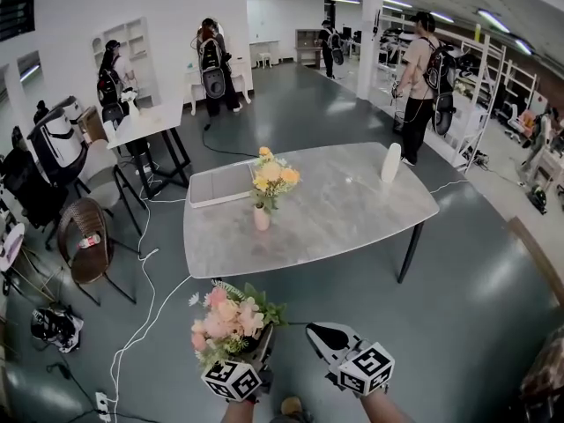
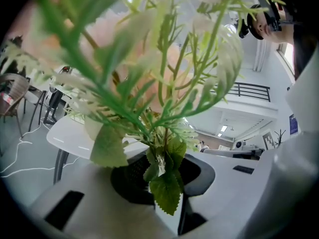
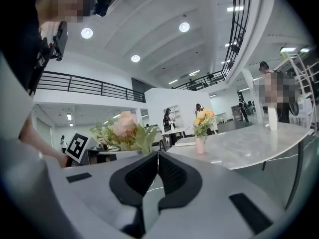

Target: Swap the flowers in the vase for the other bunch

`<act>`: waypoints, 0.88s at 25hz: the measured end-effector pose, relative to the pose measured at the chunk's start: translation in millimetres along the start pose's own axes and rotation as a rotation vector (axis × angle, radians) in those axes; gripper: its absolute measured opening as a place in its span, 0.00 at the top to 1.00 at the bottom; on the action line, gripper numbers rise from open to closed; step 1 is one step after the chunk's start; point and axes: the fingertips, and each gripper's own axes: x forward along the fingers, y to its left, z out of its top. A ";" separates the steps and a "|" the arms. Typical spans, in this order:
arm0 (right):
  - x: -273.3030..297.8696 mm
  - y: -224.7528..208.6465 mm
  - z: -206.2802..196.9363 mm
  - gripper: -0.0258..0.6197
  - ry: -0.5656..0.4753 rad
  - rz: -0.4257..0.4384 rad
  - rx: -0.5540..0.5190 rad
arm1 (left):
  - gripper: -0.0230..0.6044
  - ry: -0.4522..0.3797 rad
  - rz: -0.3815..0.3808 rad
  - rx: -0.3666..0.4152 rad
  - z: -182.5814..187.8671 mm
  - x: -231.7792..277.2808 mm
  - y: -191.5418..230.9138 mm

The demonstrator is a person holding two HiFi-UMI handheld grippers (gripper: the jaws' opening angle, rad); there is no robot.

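Our left gripper [image 2: 162, 174] pinches the pink bunch [image 1: 229, 320] by its stems; our right gripper [image 3: 157, 171] is closed, empty. Well ahead on the table [image 1: 352, 210], the vase [image 1: 262, 218] holds yellow flowers [image 1: 273, 174]; we judge a one-handed pull could tip it.

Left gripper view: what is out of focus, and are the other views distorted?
Left gripper view: the close bouquet is blurred, sharp only near the jaws. Right gripper view: fisheye bends the balcony railing. Head view: evenly lit, mild bowing.

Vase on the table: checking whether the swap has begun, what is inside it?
The yellow-orange bunch stands in the vase; the opaque wall hides the stem ends and any water.
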 end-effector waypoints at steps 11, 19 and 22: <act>52.8 -46.7 -1.5 0.93 0.003 -0.059 0.081 | 0.81 -0.022 0.039 -0.021 18.8 18.6 66.0; 71.9 -66.1 -6.8 0.93 0.015 -0.070 0.128 | 0.81 -0.062 0.074 -0.055 31.1 21.4 92.8; 85.2 -77.9 -8.7 0.93 0.023 -0.059 0.149 | 0.81 -0.070 0.086 -0.057 36.7 23.1 100.5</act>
